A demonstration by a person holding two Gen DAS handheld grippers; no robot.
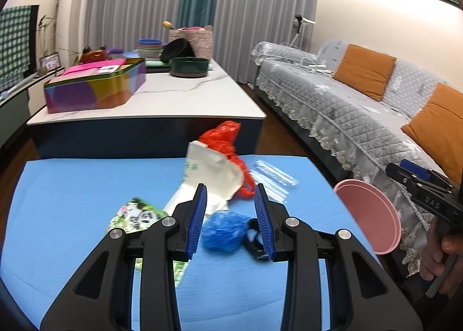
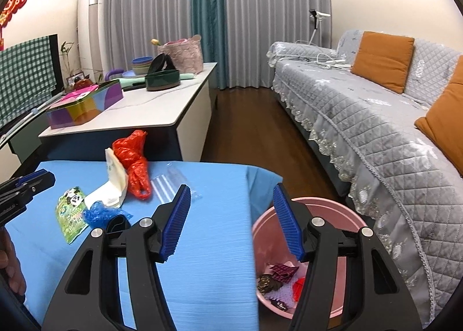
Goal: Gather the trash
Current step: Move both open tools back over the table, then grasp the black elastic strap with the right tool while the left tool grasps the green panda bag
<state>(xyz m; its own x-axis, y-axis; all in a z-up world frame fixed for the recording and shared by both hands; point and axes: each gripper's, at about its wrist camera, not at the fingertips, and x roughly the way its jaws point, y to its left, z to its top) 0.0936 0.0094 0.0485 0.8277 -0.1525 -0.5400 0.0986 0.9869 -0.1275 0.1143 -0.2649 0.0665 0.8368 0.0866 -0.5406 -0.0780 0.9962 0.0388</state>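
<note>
Left gripper (image 1: 231, 195): jaws apart, nothing between them, hanging over the blue desk (image 1: 72, 186) just short of the trash pile. Right gripper (image 2: 231, 198): jaws wide apart, empty, straddling the desk's right edge with the right finger over the pink bin (image 2: 341, 209).

Trash on the desk, clustered mid-surface:
- blue crumpled wrap (image 1: 222, 229), nearest the left gripper, just below its fingertips
- black strap-like piece (image 1: 254, 238) touching the blue wrap's right side
- panda-print packet (image 1: 136, 215) to the left, partly hidden under the left finger
- white paper bag (image 1: 214, 175), red plastic bag (image 1: 228, 140) behind it, touching
- clear plastic sleeve (image 1: 275, 177) right of the red bag

Pink bin sits off the desk's right edge beside the sofa (image 2: 376, 117); already holds a few wrappers (image 2: 280, 273).
</note>
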